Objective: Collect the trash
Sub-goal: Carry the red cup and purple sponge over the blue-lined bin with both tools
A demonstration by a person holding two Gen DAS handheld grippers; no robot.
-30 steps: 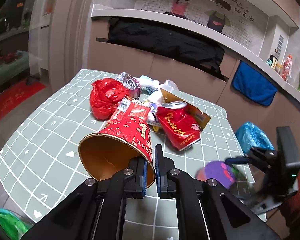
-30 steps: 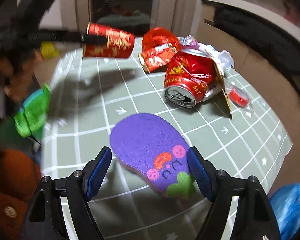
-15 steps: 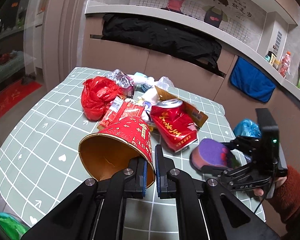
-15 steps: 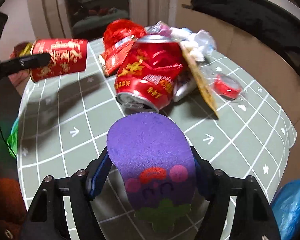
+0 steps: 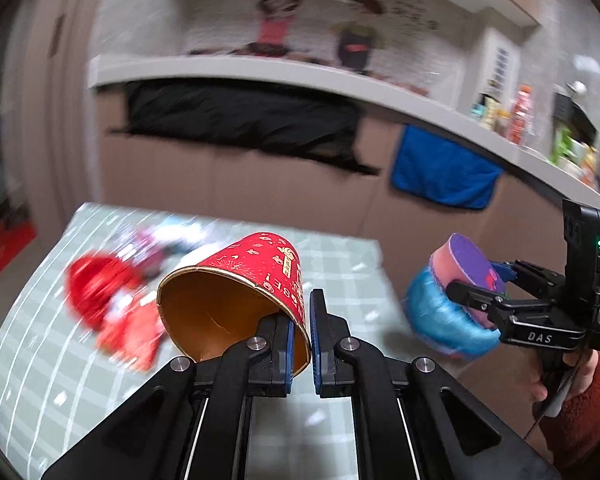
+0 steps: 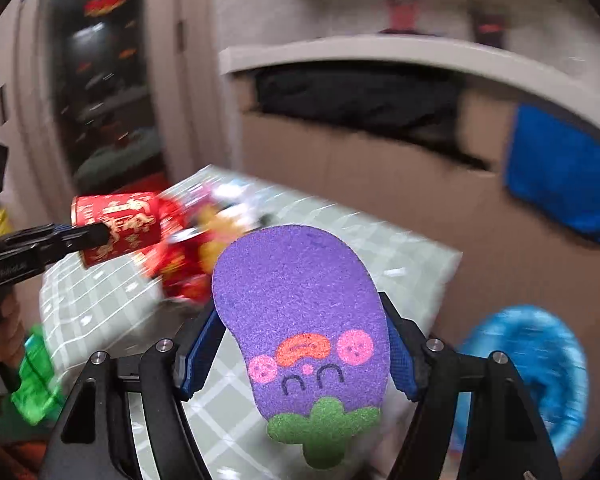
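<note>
One table (image 5: 340, 252) with a green checked cloth fills the lower left of the left wrist view, and the blurry trash pile (image 5: 112, 300) on it can't be counted. One blue bag (image 6: 540, 364) sits lower right in the right view. One purple eggplant-shaped sponge (image 6: 300, 320) is center frame there, squeezed across its width by the right gripper (image 6: 300, 356), jaws wide but clamped. One red paper cup (image 5: 236, 292) hangs mid-frame, its rim pinched by the left gripper (image 5: 299, 344), jaws nearly together.
</note>
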